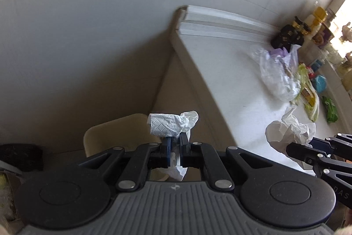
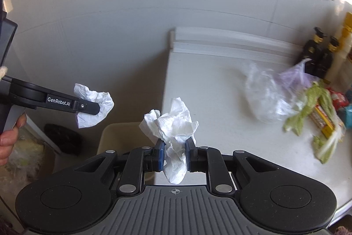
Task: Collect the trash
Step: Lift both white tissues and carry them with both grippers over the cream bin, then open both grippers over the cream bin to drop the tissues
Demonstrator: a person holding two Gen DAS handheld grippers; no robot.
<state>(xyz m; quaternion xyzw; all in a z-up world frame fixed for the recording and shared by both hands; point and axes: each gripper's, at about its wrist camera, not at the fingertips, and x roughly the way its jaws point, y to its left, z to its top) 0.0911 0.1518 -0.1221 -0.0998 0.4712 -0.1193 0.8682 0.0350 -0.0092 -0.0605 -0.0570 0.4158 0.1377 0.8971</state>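
crumpled plastic bag (image 2: 266,91) (purple bag inside)

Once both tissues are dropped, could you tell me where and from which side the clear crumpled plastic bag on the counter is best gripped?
Probably pinch the clear plastic bag at its raised, bunched top folds, coming down from above on the bare side of the white counter. It lies slumped and loose, so no edge is firm, and leafy greens and dark bottles crowd its far side.
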